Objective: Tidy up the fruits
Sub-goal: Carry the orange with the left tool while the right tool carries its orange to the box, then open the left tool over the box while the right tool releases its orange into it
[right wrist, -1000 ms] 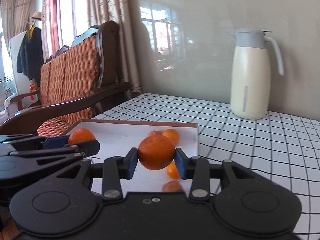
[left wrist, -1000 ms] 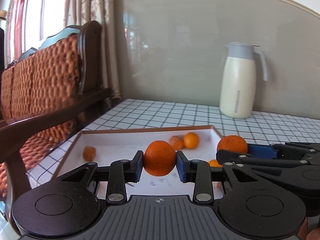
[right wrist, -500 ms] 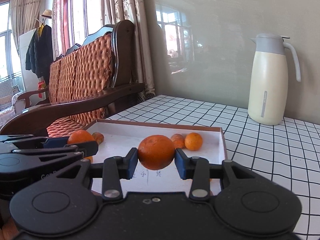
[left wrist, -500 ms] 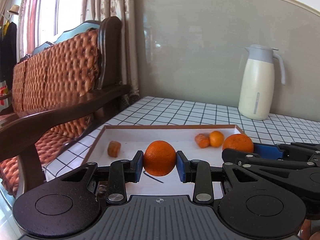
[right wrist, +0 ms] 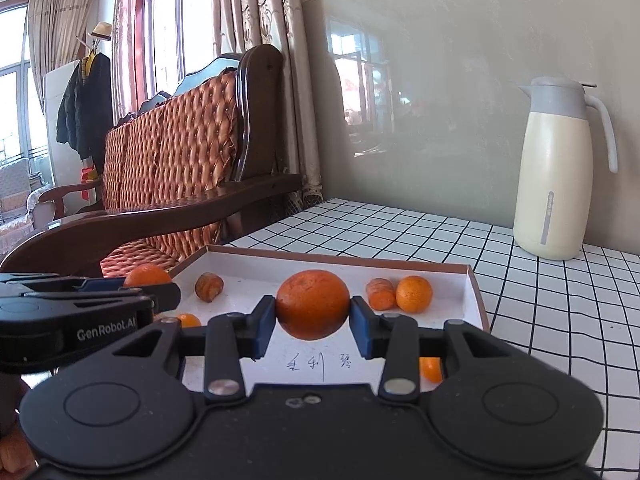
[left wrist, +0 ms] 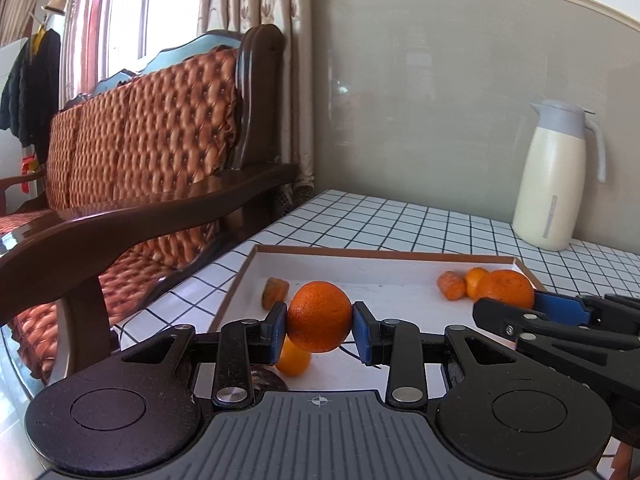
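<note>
Two claws over a shallow white tray point(right wrist: 474, 296) on the checked surface point(right wrist: 560, 300). The left claw point(left wrist: 319, 326) is closed to a narrow gap on an orange point(left wrist: 319, 316), its blue pads point(left wrist: 362, 330) pressing both sides of the fruit above the tray's near left part. The right claw point(right wrist: 313, 320) grips a second orange point(right wrist: 313, 304) the same way — held clear of the tray floor, over handwritten marks. Loose in the tray lie a small tangerine point(right wrist: 414, 293) touching a stubby orange piece point(right wrist: 381, 293), another stubby piece point(right wrist: 209, 286) farther left, and small fruits partly hidden beneath the claws. A cream jug point(right wrist: 558, 176) stands well apart at the wall.
</note>
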